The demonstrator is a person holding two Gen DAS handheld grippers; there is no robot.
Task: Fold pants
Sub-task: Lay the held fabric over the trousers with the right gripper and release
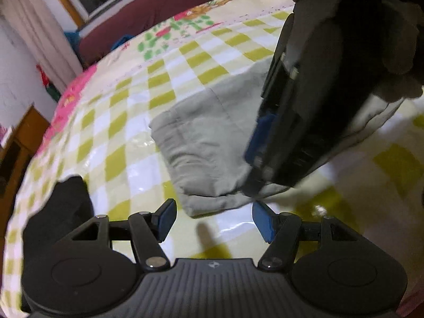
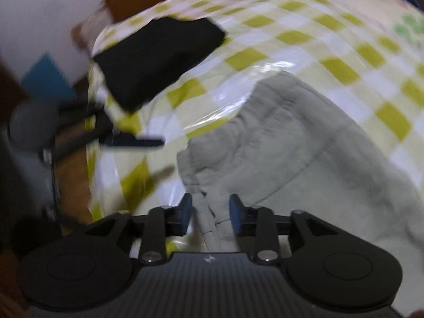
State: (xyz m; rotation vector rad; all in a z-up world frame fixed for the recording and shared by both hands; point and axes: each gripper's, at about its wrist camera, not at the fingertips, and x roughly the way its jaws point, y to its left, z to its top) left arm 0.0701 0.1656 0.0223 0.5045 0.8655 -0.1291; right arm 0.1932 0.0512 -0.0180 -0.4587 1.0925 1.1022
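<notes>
The bed, covered with a glossy quilt of yellow-green and white squares (image 1: 137,143), fills most of both views. On it, near the centre of the left wrist view, lie the light grey cotton pants (image 1: 201,143), already doubled into a thick rectangle with stacked edges at the lower end. So I judge the folding is well along; perhaps one last fold or some smoothing is left.

In the upper left of the right wrist view a flat black folded cloth (image 2: 159,55) rests on the quilt, well apart from the pants.

The right hand-held gripper (image 2: 210,214) is partly spread, its blue pads on either side of a bunched edge of the pants at the lower centre; whether they really pinch it I cannot tell. The left hand-held gripper (image 1: 214,221) is spread wide and holds nothing, just beside the near edge of the pants.

The right view is blurred, and the far right side of the pants is hidden behind the dark gripper body.
</notes>
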